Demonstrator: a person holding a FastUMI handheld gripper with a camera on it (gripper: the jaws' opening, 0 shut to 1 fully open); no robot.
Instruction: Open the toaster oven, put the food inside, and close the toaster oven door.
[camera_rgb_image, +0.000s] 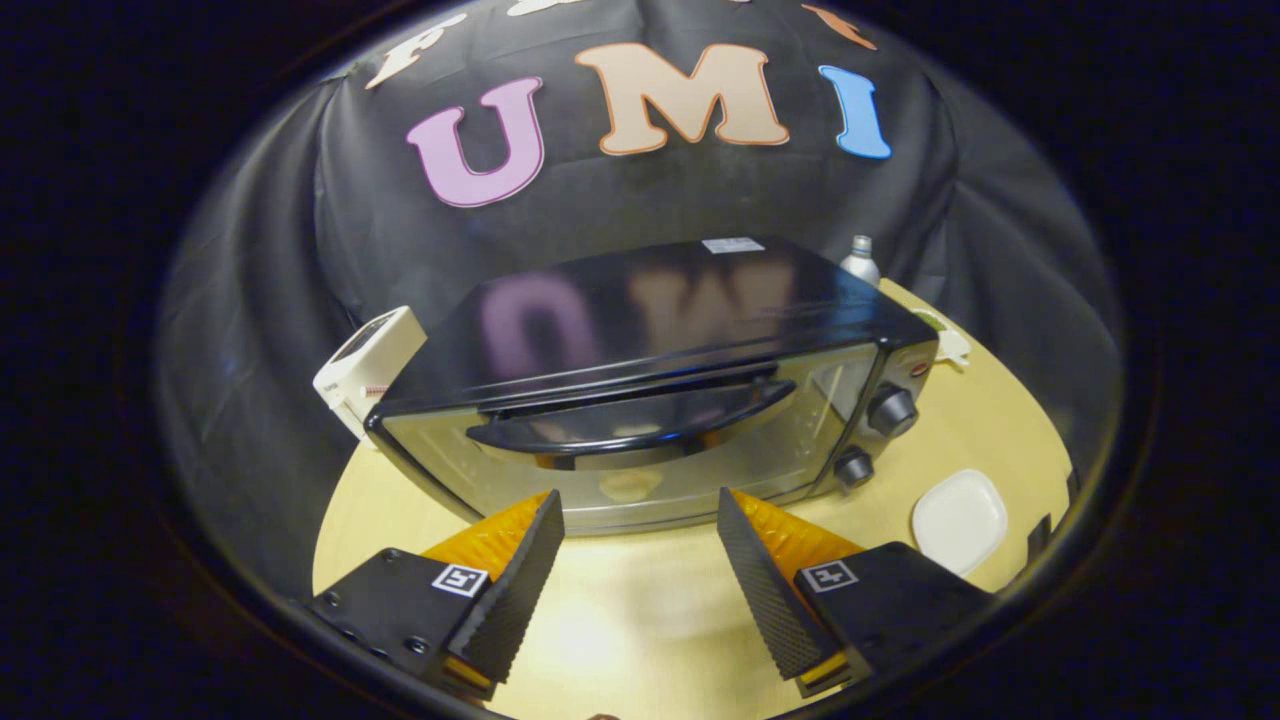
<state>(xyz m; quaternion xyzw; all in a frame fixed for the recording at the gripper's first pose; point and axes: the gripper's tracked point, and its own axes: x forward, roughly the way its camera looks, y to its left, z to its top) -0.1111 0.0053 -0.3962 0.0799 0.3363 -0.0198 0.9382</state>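
The gripper (640, 520) is hovering wide open at the frame's bottom, gripping nothing. Mid-frame, the toaster oven (660, 390) is sitting door shut; a white plate (958, 520) is lying lower right.

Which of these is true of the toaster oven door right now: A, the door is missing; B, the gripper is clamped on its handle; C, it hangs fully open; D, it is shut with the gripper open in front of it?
D: the toaster oven door sits flush and closed, its handle untouched, and the gripper is open just ahead of it over the bare table.
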